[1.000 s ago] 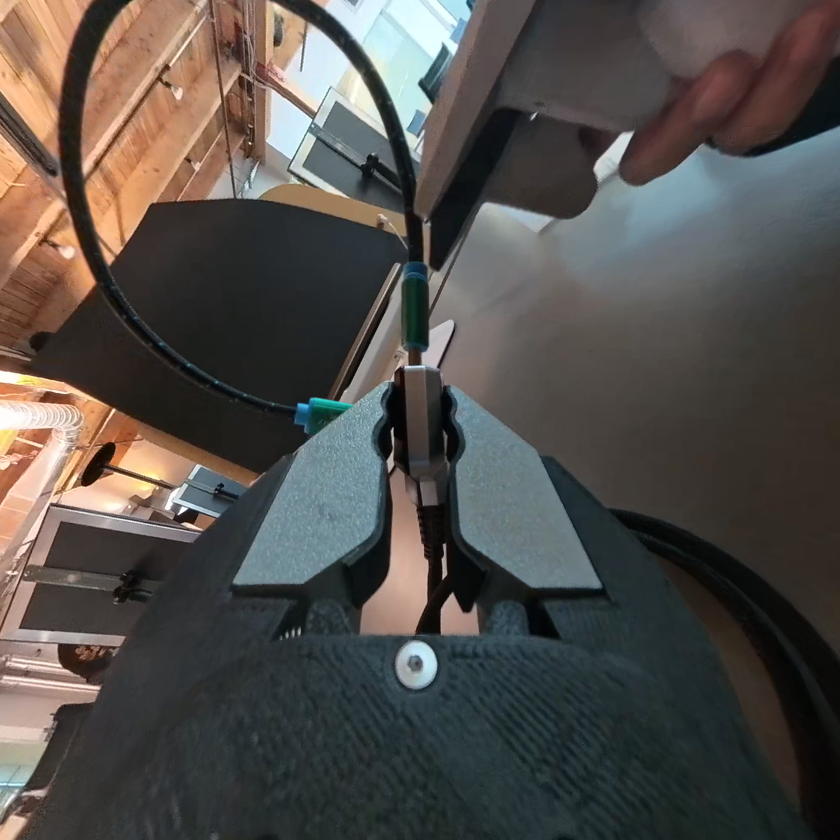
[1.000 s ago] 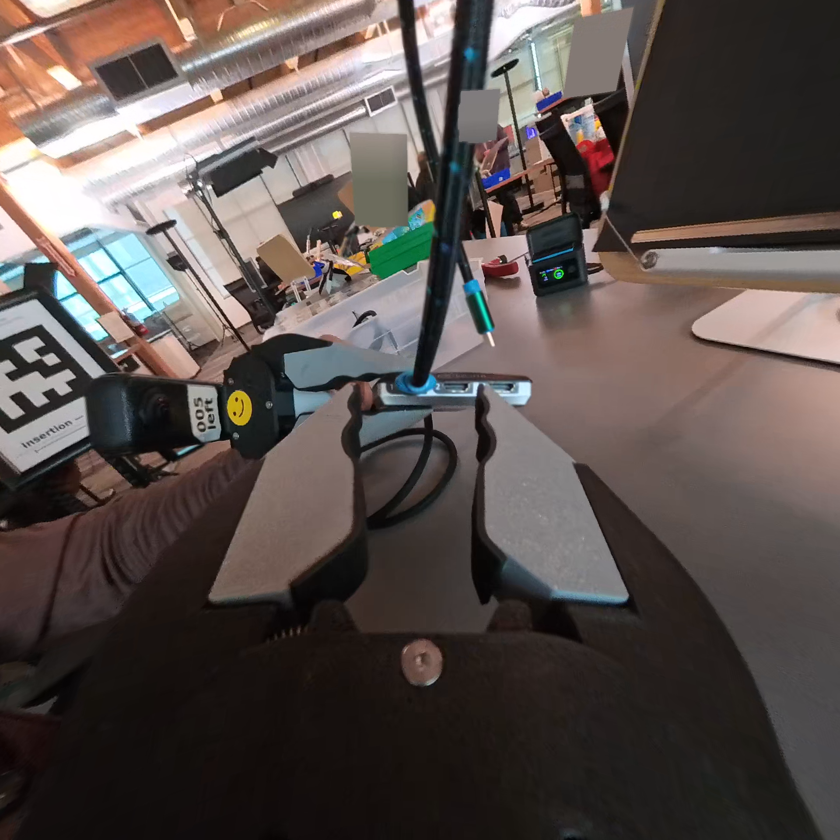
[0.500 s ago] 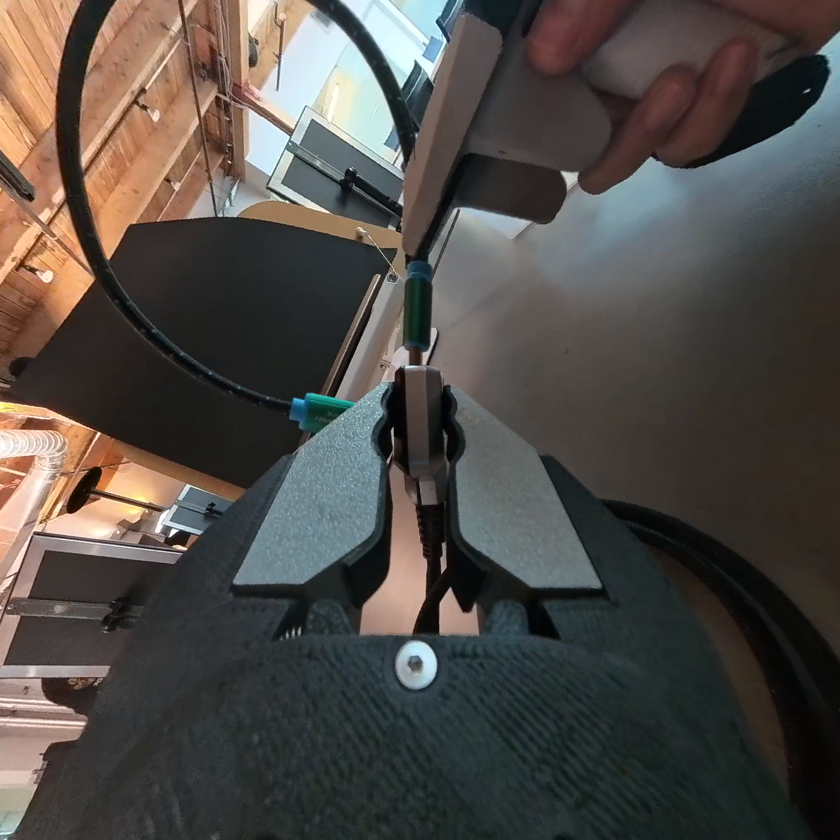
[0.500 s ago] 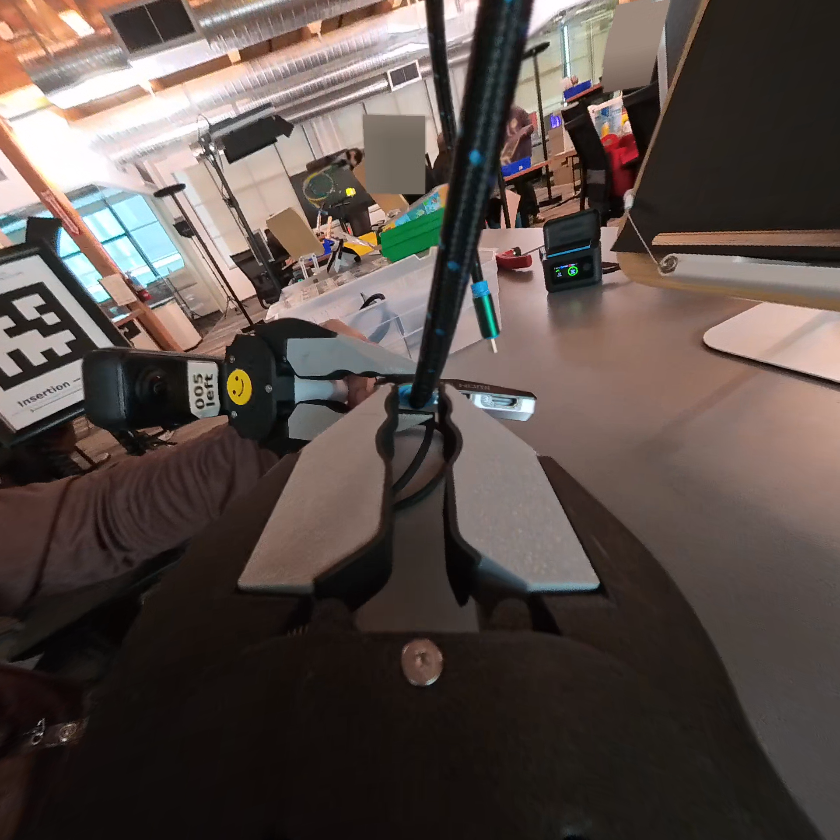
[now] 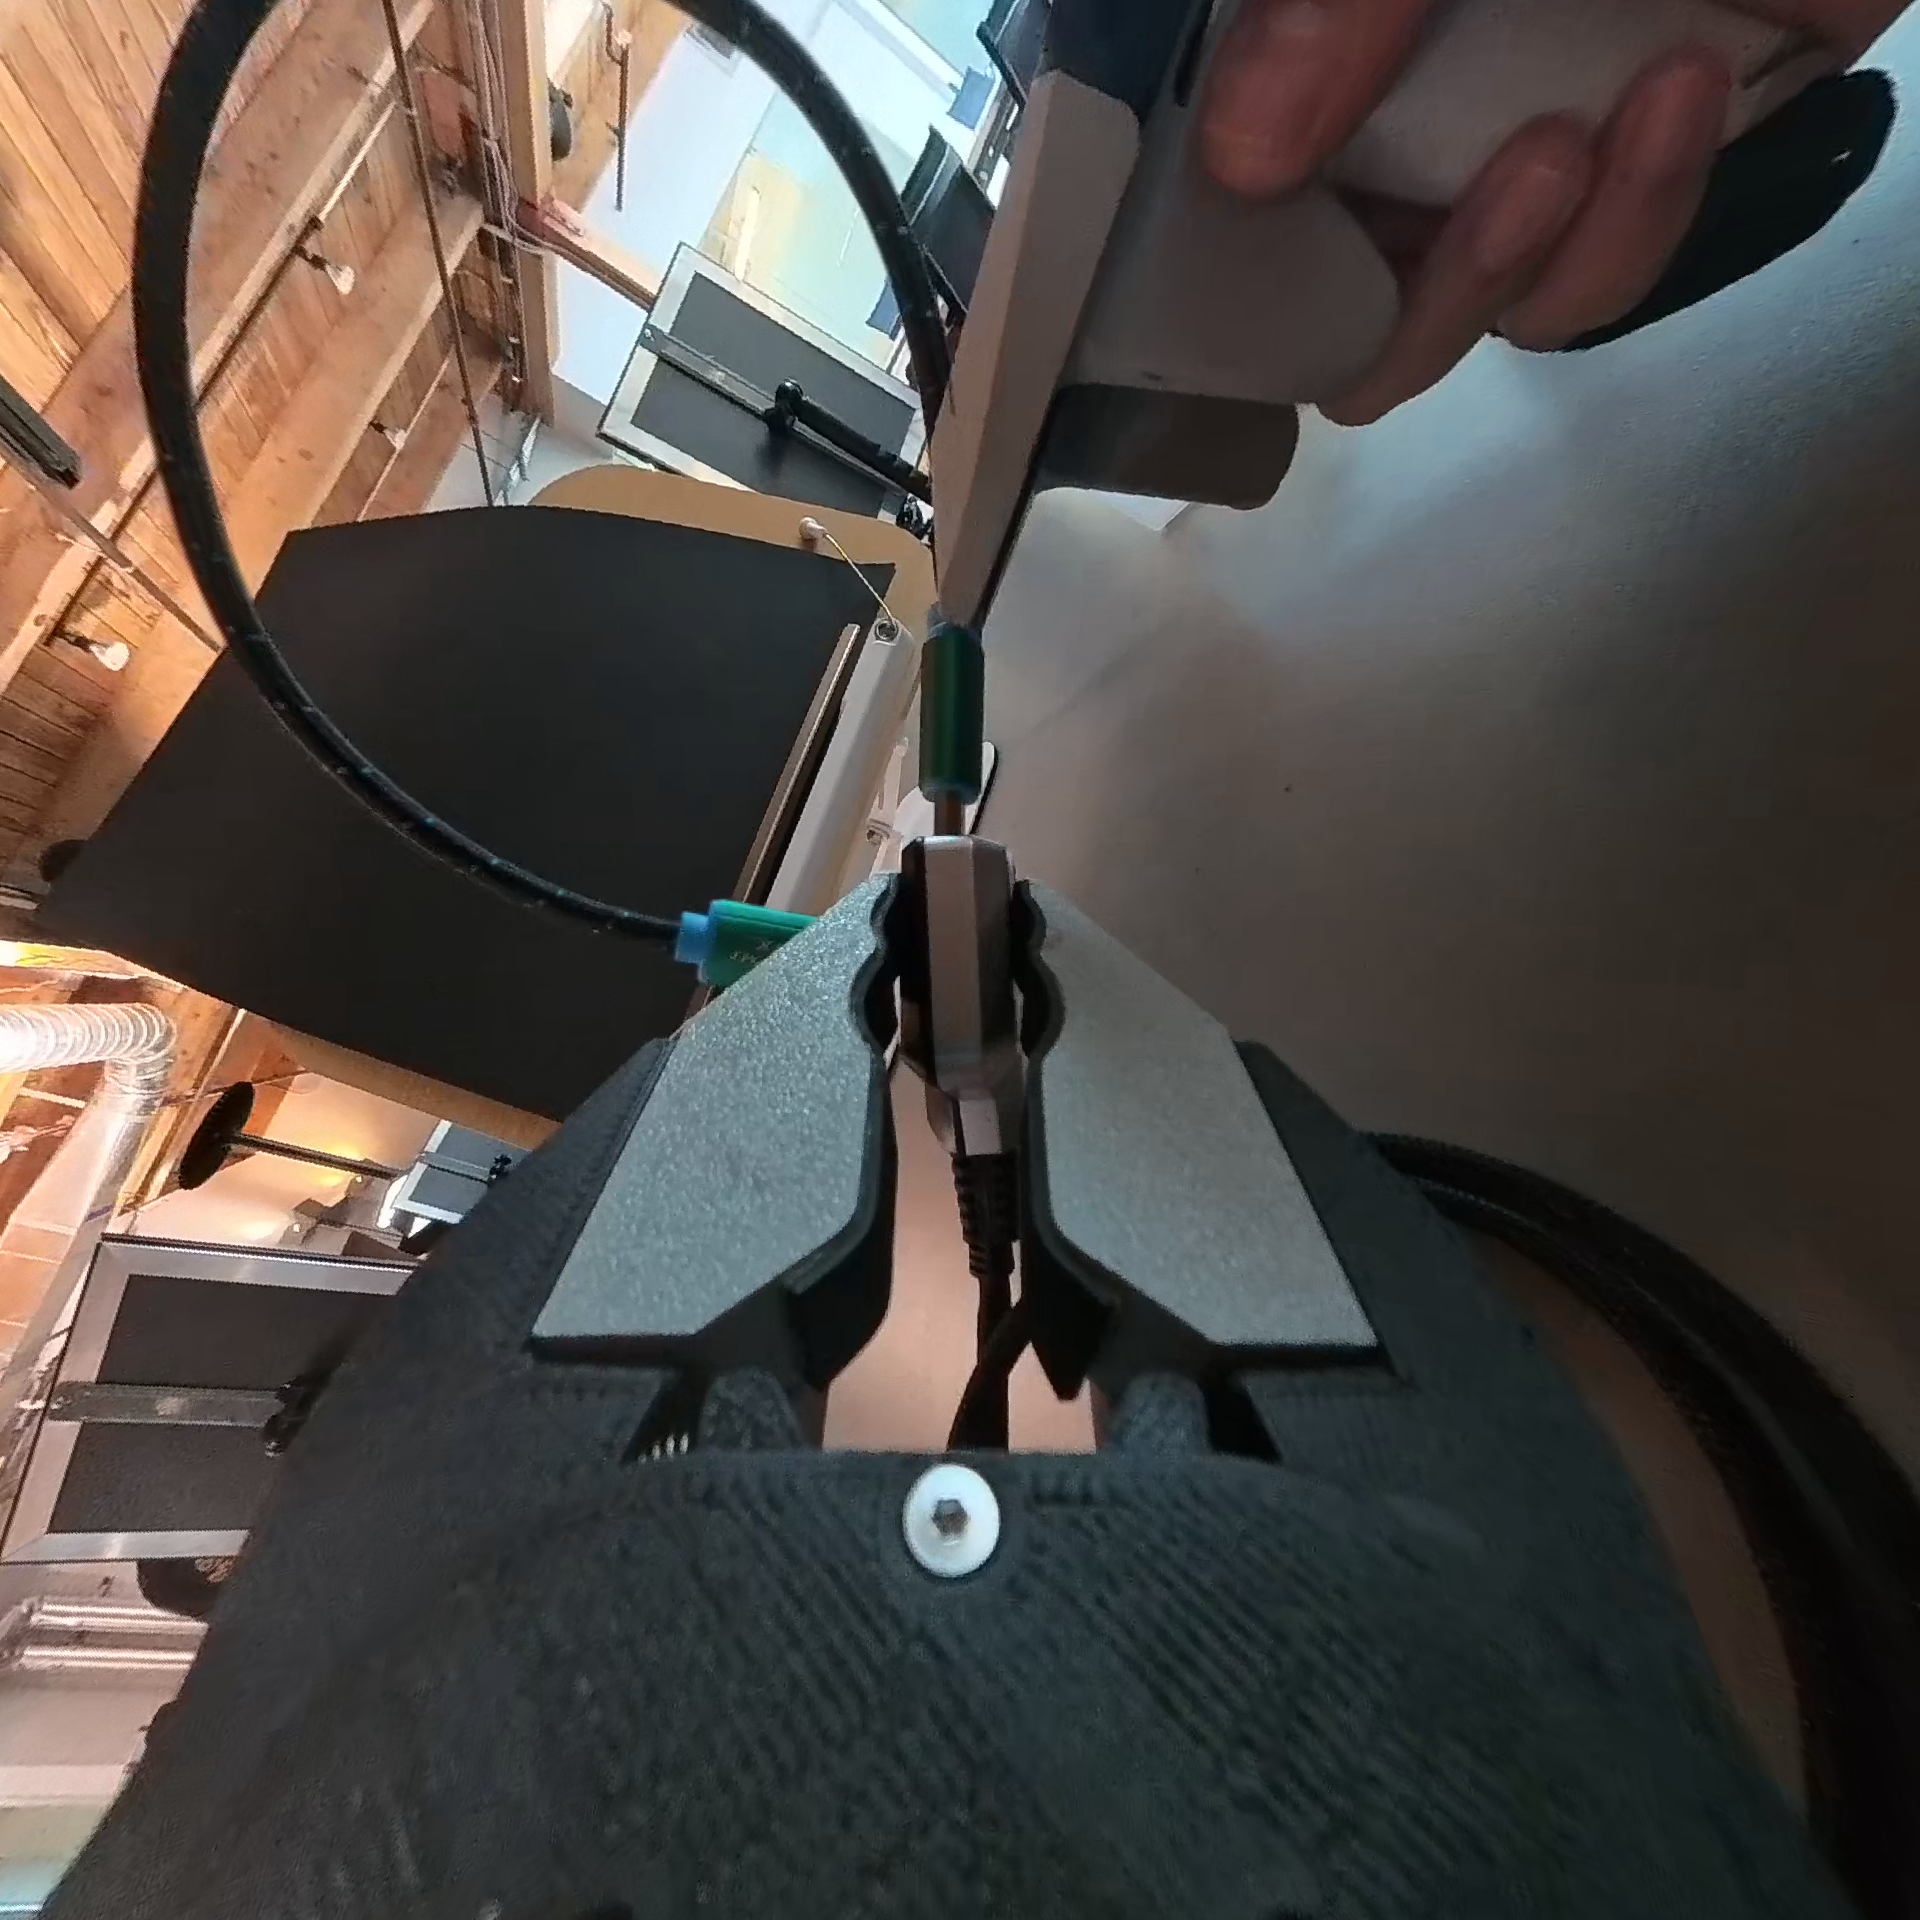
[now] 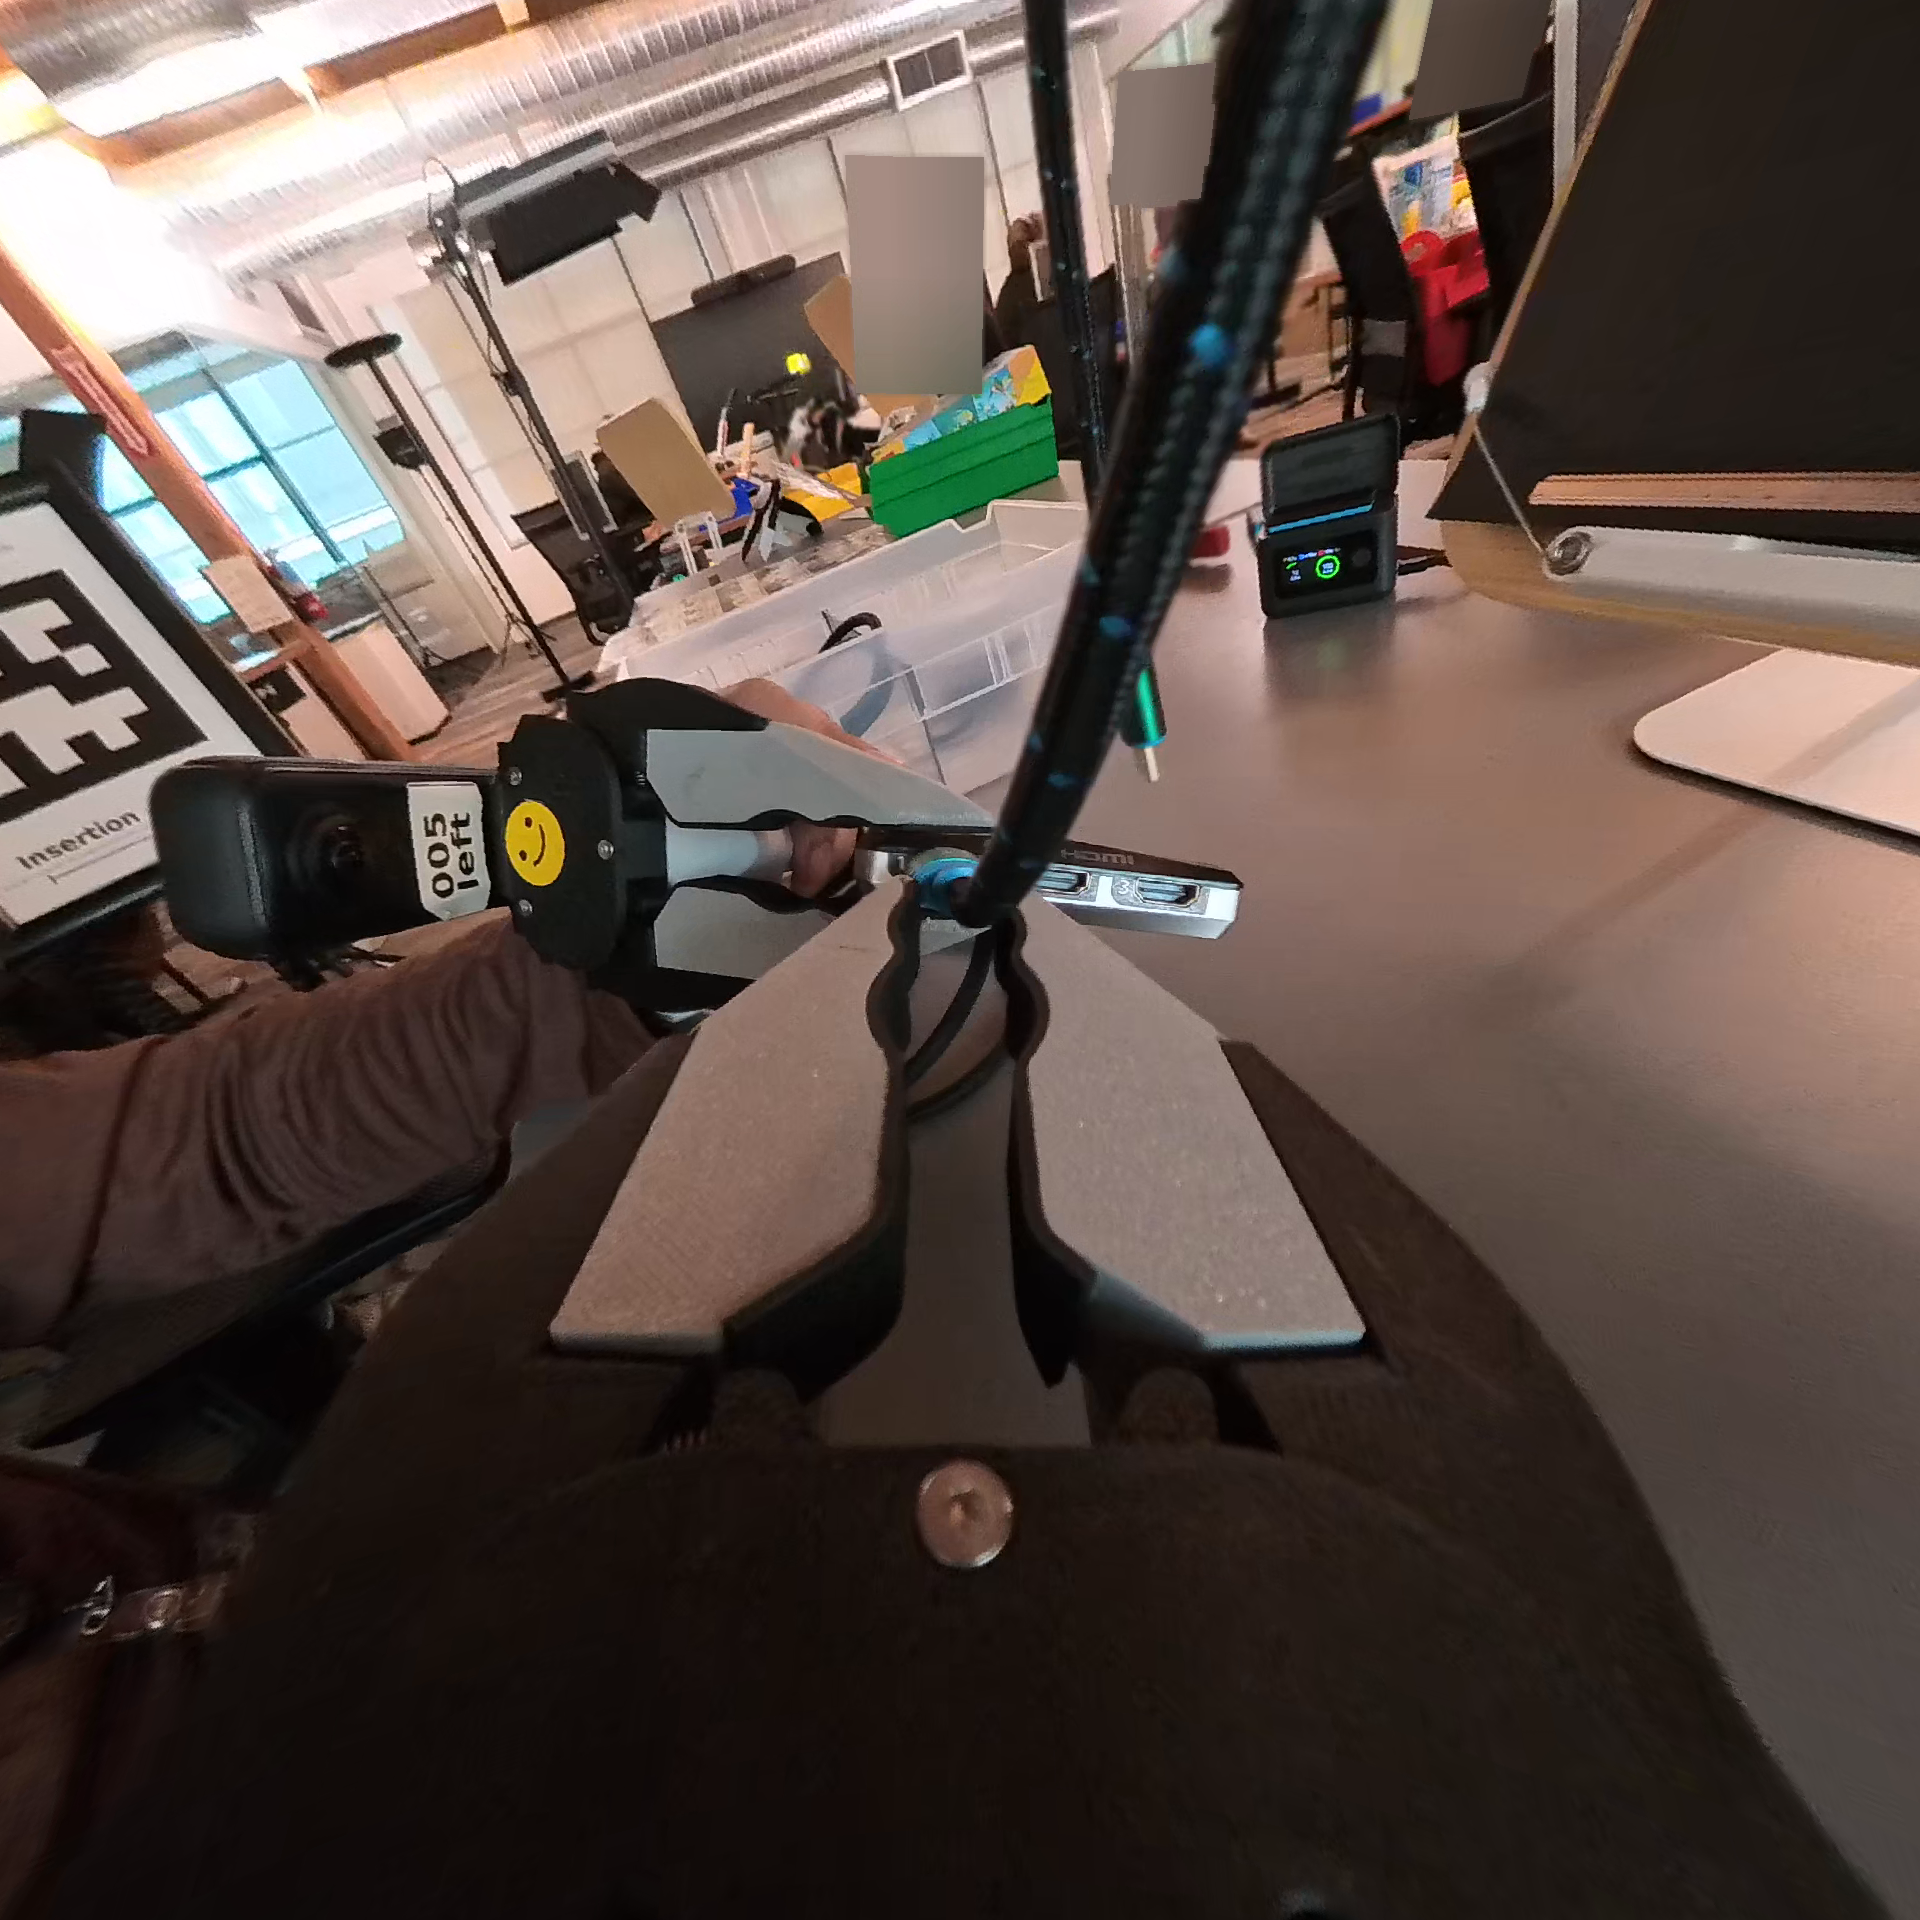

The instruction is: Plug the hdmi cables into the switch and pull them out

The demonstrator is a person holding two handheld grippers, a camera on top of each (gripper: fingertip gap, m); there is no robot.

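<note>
The left tongs were clamped on the grey switch, both pads pressed flat against its broad faces, so the box stood edge-on between them in the left wrist view. The right tongs were nearly shut on the plug end of a black braided cable, right at its blue collar, where it met the port face of the switch; whether the pads pressed the plug itself could not be told, as the fingers hid it. Beneath everything lay the grey table, with a large dark board leaning over it on the right and a clear plastic bin farther back. The switch was held just above the table, its long axis running level from the left tongs out toward the right, its port face turned toward the right wrist camera, with two free ports showing beside the plugged one. The braided cable rose steeply from that port, leaning up and to the right, then swept round in a wide loop in the left wrist view. A green plug sat against the outer side of the left finger, pointing along the switch's face. A second green plug stood in line beyond the switch's far end, its metal tip aimed at it; in the right wrist view it hung tip-down behind the cable. A thin black lead ran back from the switch's near end between the fingers.
</note>
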